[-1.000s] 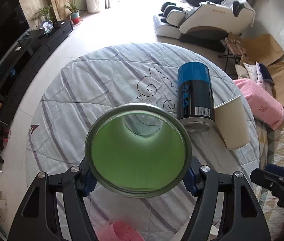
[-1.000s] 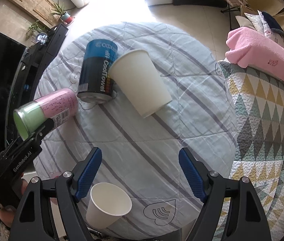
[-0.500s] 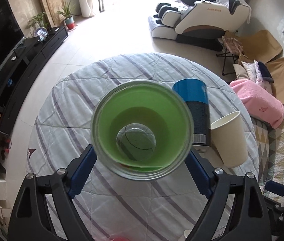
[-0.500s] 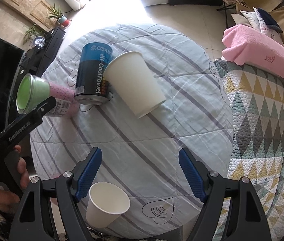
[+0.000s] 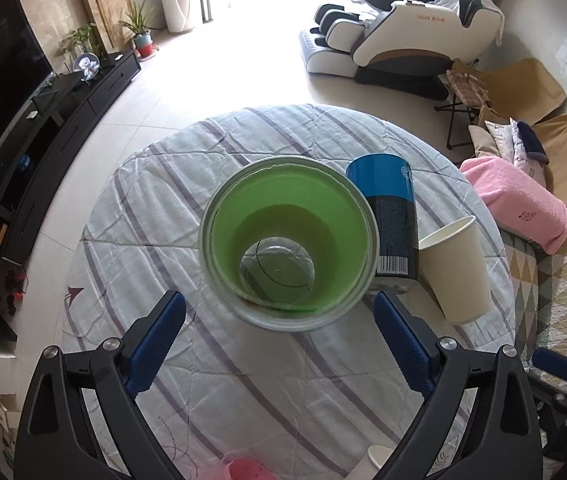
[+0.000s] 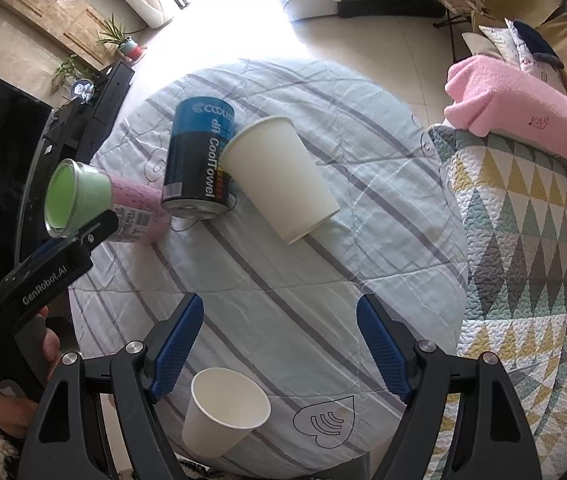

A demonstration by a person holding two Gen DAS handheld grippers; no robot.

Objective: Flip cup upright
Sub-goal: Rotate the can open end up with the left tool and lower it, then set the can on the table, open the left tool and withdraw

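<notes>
Left wrist view: the left gripper [image 5: 279, 320] has its jaws spread wide, gripping nothing. At frame centre the green cup [image 5: 289, 242] stands upright on the striped table [image 5: 155, 208], beside a blue can [image 5: 391, 220]. Right wrist view: the right gripper [image 6: 279, 340] is wide open, empty, above a small paper cup [image 6: 223, 412].

The left wrist view is taken from above the near edge of the round table covered in striped pale cloth [image 5: 283, 400], tilted down and facing the bright window; the green-lined cup with pink wrap [image 5: 289, 240] is seen close, mouth-on. The right wrist view is set further right and higher over the same table [image 6: 323, 280]. Shared by both are the cup [image 6: 95, 204], the blue-and-black cylindrical can [image 5: 393, 216] [image 6: 199, 164] and the large white paper cup [image 5: 457, 268] [image 6: 279, 178].
</notes>
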